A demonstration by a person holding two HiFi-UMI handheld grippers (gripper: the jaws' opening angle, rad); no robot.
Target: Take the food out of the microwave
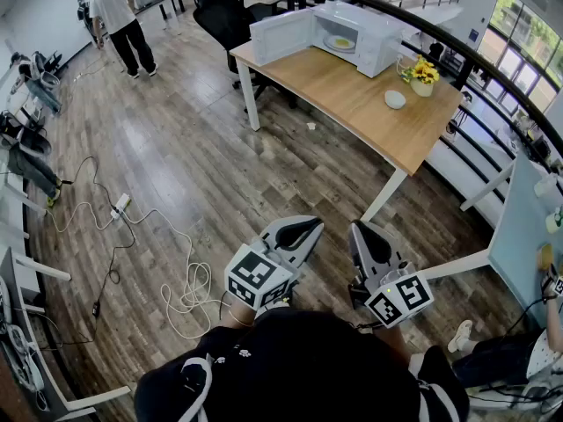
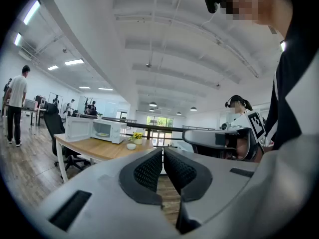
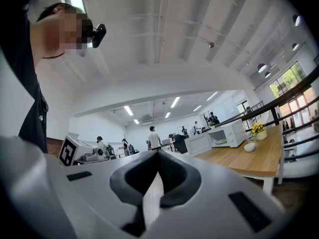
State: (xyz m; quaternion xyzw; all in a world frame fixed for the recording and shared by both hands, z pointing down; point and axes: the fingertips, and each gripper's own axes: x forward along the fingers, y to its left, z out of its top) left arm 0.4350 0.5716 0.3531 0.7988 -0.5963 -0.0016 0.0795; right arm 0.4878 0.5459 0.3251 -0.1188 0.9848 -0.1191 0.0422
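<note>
We hold the left gripper and right gripper side by side, both with jaws together on nothing, well short of the table. The microwave sits lengthwise across its far end. Its door is swung open leftward, and the plate of food lies flat inside. Flowers and a bowl stand to its right. Only the head view shows the floor cables.

My head camera looks steeply down from up high over the floor, with the wooden surface and the microwave far off at the top. Each gripper camera sits just behind my fingers and looks level along them. The left gripper view holds that surface at its left, the right gripper view at its right, both well away.
</note>
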